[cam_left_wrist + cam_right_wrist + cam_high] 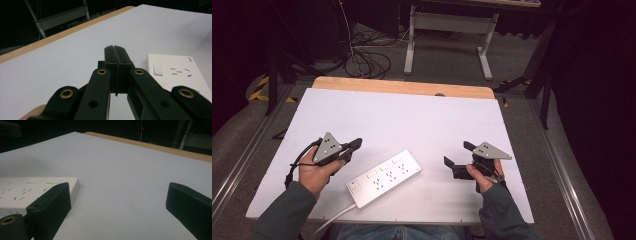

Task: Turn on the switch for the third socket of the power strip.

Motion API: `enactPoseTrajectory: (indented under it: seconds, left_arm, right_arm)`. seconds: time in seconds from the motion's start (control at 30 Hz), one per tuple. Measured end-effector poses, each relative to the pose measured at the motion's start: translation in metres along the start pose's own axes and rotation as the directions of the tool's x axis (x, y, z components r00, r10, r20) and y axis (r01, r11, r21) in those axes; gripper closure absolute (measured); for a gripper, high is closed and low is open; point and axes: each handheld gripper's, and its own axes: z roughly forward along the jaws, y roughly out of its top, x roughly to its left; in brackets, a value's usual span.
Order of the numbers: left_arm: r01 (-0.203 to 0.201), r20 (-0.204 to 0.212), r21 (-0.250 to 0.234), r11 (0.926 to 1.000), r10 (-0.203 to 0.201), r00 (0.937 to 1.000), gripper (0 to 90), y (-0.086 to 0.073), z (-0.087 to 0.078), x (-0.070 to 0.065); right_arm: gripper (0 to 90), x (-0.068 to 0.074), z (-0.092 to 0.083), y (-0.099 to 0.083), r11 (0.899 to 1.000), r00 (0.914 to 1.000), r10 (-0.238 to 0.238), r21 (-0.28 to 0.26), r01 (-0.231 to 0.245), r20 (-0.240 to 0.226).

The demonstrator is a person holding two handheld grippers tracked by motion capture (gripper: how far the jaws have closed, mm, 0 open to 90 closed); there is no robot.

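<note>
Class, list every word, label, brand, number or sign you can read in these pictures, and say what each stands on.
Readable texts: none.
Power strip: a small dark mark at its corner, seen in the left gripper view, too small and blurred to read.
Power strip switch end in the high view: a faint marking, too small to read.

This looks like a lab or a recording room set up for tests. A white board (402, 120) lies on a wooden table (402, 86) as a plain work surface, with metal rails (557, 160) running along both sides of it on a grey carpet (517, 55). Loose cables (367, 62) lie coiled on the floor behind it, beside the legs of a second desk (447, 30). Dark curtains (597, 75) close off the surroundings.
</note>
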Motion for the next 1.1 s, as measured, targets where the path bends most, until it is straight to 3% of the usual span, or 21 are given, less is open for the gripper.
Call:
enactPoseTrajectory:
  seconds: [0.97,1.1]
  left_arm:
    - [-0.03,0.029,0.024,0.9993,0.03,0.9991,89.9,0.005,0.012,-0.006]
    - [-0.052,0.037,0.031,0.9981,0.051,0.998,90.0,0.007,0.017,-0.01]
  right_arm:
    - [6.5,0.001,0.002,-0.001,1.0,0.9999,-0.013,0.013,0.013,-0.002]
    - [6.6,0.001,0.002,-0.001,1.0,0.9999,-0.013,0.012,0.013,-0.001]
